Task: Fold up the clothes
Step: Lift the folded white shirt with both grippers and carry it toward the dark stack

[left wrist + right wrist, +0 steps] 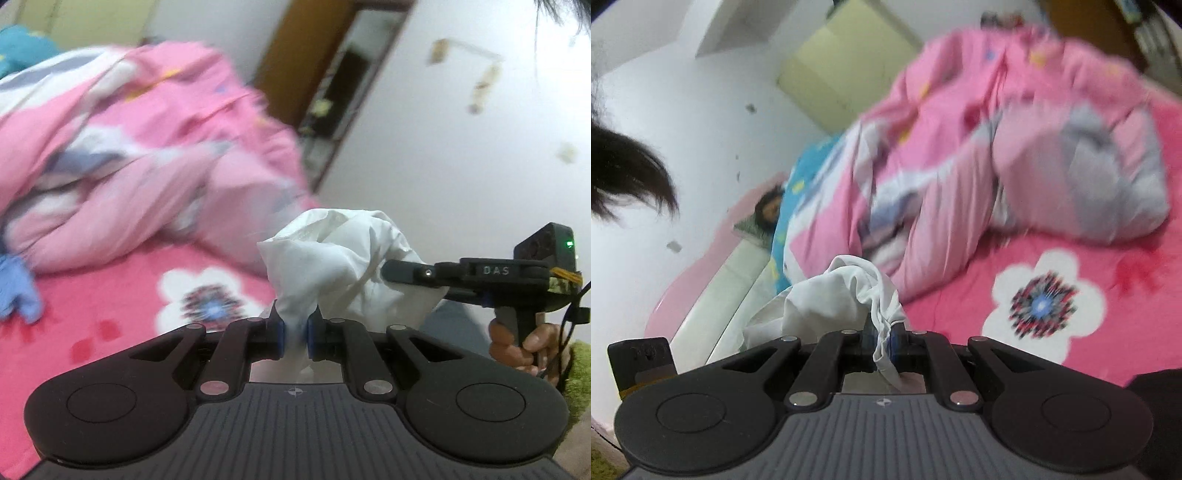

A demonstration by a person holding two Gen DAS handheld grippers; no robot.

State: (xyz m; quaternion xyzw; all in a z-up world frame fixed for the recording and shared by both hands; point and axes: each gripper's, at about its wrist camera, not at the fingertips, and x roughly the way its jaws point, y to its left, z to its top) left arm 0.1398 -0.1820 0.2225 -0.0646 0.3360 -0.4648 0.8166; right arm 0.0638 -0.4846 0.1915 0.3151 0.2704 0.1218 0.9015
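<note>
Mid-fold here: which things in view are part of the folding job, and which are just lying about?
In the job:
- white garment, bunched and held up
- left hand-held gripper, shut on it
- right hand-held gripper, shut on it

Just lying about:
- pink quilt, heaped on the bed
- pink flowered bedsheet
- blue cloth at the sheet's edge

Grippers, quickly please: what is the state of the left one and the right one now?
Left gripper: closed on the white garment.
Right gripper: closed on the same white garment, at another part of it.
</note>
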